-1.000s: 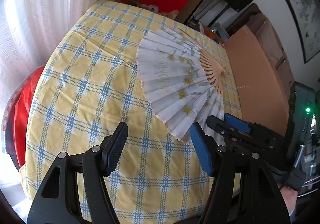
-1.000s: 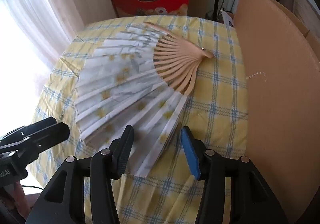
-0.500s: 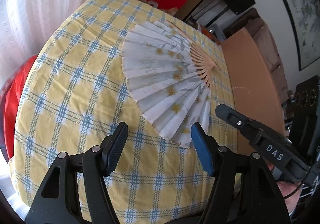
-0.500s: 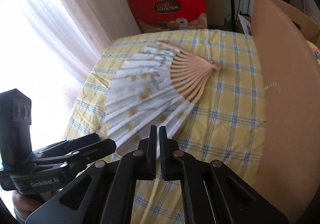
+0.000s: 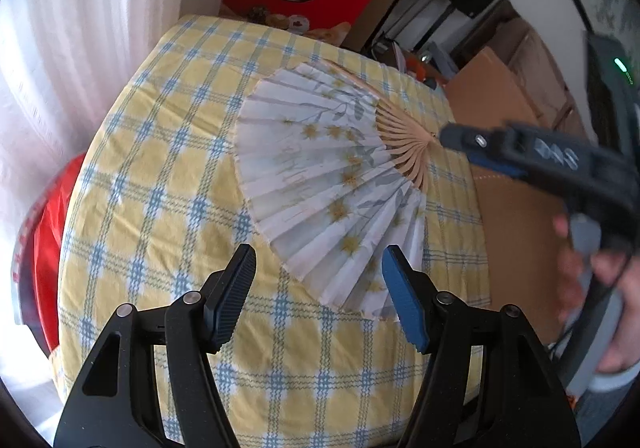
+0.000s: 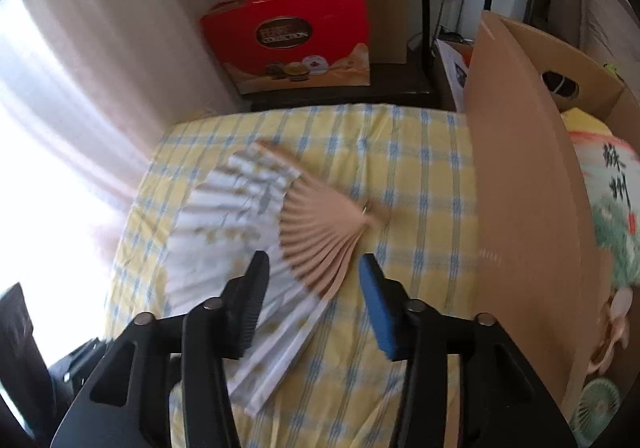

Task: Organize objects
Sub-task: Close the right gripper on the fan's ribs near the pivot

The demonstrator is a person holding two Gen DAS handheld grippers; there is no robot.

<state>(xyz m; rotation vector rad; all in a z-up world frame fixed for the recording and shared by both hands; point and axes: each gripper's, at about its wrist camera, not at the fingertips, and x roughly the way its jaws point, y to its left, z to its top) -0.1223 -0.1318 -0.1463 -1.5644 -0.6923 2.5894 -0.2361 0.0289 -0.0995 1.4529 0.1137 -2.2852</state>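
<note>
flat open fan (image 5: pixel 328 184) mid-tablecloth (image 5: pixel 160 208), edges bare

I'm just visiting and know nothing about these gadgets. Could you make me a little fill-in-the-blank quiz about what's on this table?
1. The paper fan lying on the table is spread ____.
2. The tablecloth has a checked pattern of blue and ____.
3. The big box behind the table is mostly ____.
4. Between the jaws of the left gripper there is ____ held.

Missing words: open; yellow; red; nothing
</note>
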